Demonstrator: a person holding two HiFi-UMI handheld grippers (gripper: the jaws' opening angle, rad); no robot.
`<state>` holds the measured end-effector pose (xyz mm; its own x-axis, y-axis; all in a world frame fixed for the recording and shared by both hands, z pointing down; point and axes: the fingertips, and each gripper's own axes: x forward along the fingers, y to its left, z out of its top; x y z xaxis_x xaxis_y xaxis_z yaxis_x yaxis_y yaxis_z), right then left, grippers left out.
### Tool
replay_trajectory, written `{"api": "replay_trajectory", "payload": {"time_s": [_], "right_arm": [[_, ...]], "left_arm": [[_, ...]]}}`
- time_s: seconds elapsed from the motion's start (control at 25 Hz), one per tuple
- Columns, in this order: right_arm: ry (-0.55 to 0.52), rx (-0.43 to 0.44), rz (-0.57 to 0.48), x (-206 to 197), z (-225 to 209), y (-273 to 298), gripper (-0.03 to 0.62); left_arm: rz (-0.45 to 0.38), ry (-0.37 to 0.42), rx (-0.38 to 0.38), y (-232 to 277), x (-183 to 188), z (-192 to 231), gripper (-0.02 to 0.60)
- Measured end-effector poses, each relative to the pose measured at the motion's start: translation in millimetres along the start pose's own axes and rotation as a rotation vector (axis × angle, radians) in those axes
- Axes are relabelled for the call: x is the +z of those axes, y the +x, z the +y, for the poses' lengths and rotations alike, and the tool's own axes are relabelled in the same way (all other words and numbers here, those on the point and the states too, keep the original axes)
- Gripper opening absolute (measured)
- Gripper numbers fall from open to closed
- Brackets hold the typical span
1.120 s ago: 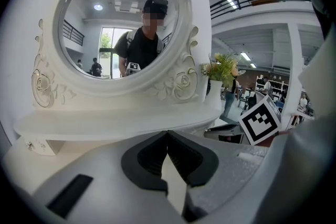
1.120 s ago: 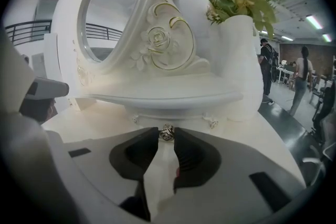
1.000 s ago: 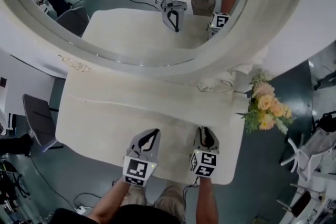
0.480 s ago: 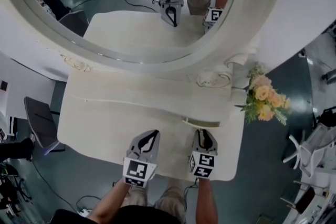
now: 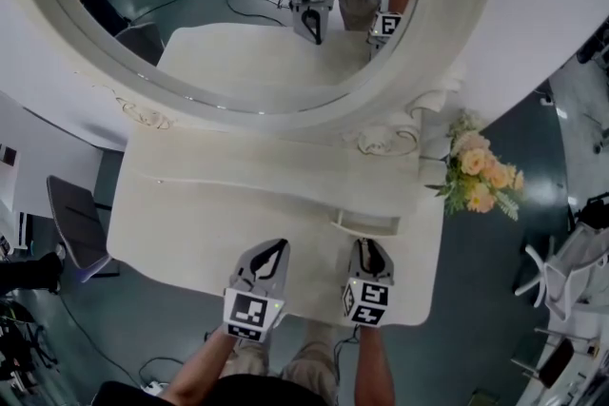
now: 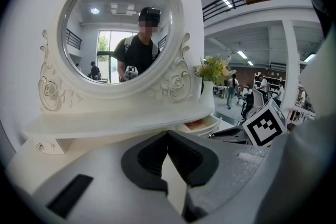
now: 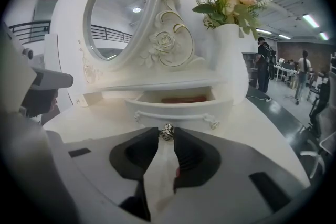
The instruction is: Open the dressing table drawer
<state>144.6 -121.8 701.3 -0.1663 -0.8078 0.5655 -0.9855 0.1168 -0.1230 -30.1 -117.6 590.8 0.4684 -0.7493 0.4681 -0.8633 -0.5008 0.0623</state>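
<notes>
The white dressing table (image 5: pixel 200 214) has a small drawer (image 5: pixel 366 224) under the mirror shelf, pulled partly out. In the right gripper view the drawer (image 7: pixel 173 106) shows something red inside, and its metal knob (image 7: pixel 167 132) sits pinched between the tips of my right gripper (image 7: pixel 166 137). From the head view my right gripper (image 5: pixel 369 246) points at the drawer front. My left gripper (image 5: pixel 277 248) hovers beside it over the tabletop. In its own view the left gripper (image 6: pixel 167 135) has its tips together with nothing between them. The open drawer (image 6: pixel 206 124) also shows there at the right.
A round mirror (image 5: pixel 257 5) in an ornate frame rises behind the shelf and reflects me and both grippers. A white vase of yellow and pink flowers (image 5: pixel 481 181) stands at the table's right end. A dark chair (image 5: pixel 71 223) stands left of the table.
The drawer has slid out from under the shelf toward me, with my right gripper drawing back on its knob. My left gripper has drifted back a little too.
</notes>
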Motion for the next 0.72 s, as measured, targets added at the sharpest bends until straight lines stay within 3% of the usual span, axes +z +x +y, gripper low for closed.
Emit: {"api": "replay_trajectory", "payload": {"time_s": [0.72], "right_arm": [[0.005,0.009,-0.006,-10.9,2.7,-17.6,0.094]], "left_arm": [[-0.025,0.031,0.004,-10.0,4.9,-4.5,0.003]]}}
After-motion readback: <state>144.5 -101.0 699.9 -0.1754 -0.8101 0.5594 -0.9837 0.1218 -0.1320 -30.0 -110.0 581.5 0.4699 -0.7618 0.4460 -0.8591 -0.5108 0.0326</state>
